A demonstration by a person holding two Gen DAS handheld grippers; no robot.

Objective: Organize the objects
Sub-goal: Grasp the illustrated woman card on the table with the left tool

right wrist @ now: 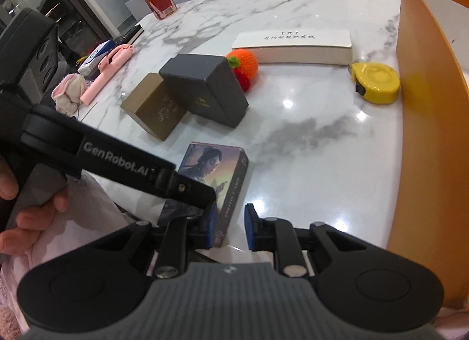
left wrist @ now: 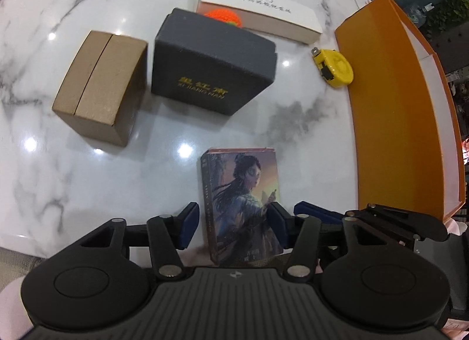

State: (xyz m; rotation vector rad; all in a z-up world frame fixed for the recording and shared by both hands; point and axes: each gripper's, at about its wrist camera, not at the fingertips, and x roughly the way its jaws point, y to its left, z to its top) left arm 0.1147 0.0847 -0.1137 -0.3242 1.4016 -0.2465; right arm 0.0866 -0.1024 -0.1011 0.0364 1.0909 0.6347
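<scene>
1. Card box (left wrist: 244,208) with the painted woman on its face lies at the near edge of the marble worktop (left wrist: 88,179), and your left gripper (left wrist: 233,224) has a blue pad on each of its long sides; whether the pads press it or only flank it, you cannot tell from these views.
2. Your right gripper (right wrist: 231,227) sits just to the right of that card box (right wrist: 217,176), its fingers apart with bare worktop between them; its left pad (right wrist: 211,227) is right against the box's side.
3. Beyond the card box you have a kraft box (left wrist: 101,88) and a dark grey box (left wrist: 212,61) side by side.
4. Behind the grey box a knitted orange fruit (right wrist: 243,61) rests beside a long white box (right wrist: 293,47).
5. Yellow tape measure (left wrist: 334,67) lies near the wall of the orange tray (left wrist: 390,105), which runs along the worktop's right side.
</scene>
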